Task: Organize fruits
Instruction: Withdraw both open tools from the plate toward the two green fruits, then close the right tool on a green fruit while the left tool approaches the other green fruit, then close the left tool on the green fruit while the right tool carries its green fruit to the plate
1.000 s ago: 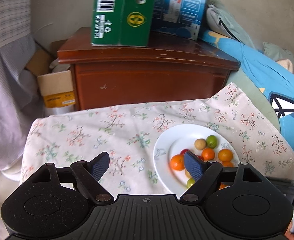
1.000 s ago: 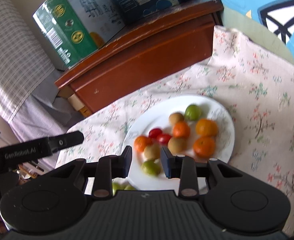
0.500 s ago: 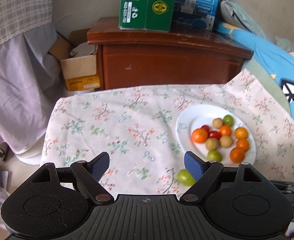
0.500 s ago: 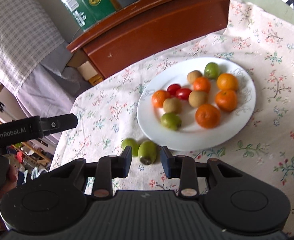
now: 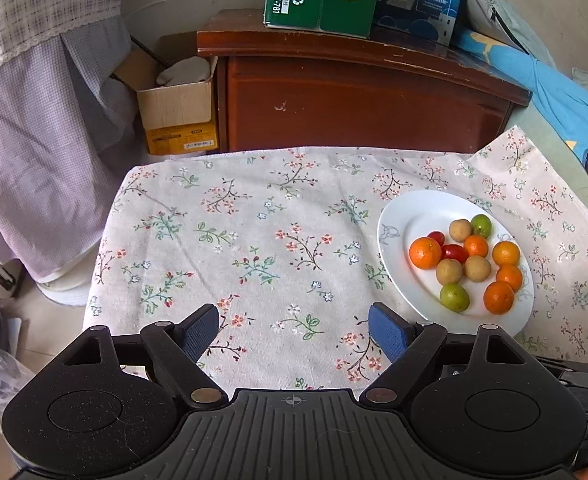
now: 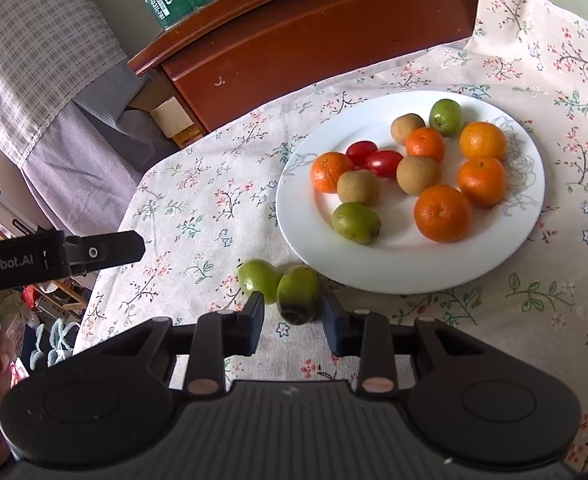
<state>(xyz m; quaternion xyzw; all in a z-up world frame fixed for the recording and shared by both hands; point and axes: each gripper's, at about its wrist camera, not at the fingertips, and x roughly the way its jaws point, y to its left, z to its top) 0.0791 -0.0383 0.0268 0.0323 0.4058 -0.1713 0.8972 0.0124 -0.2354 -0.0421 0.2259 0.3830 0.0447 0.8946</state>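
Right gripper (image 6: 292, 320): jaws parted, empty, low over the floral-print cloth (image 6: 214, 208) on the table. A dark-tipped green oval fruit (image 6: 297, 294) lies between the fingertips, apparently touching neither. A second, rounder green fruit (image 6: 258, 280) lies against its left side. Both are on the cloth, just near-left of the round white plate (image 6: 393, 272).

On the plate: five orange mandarins, three brown round fruits, two red cherry tomatoes, two green fruits.

Left gripper (image 5: 294, 330): jaws spread wide, empty, above bare cloth; plate to its right. Brown wooden cabinet (image 5: 353, 96) beyond the far table edge.
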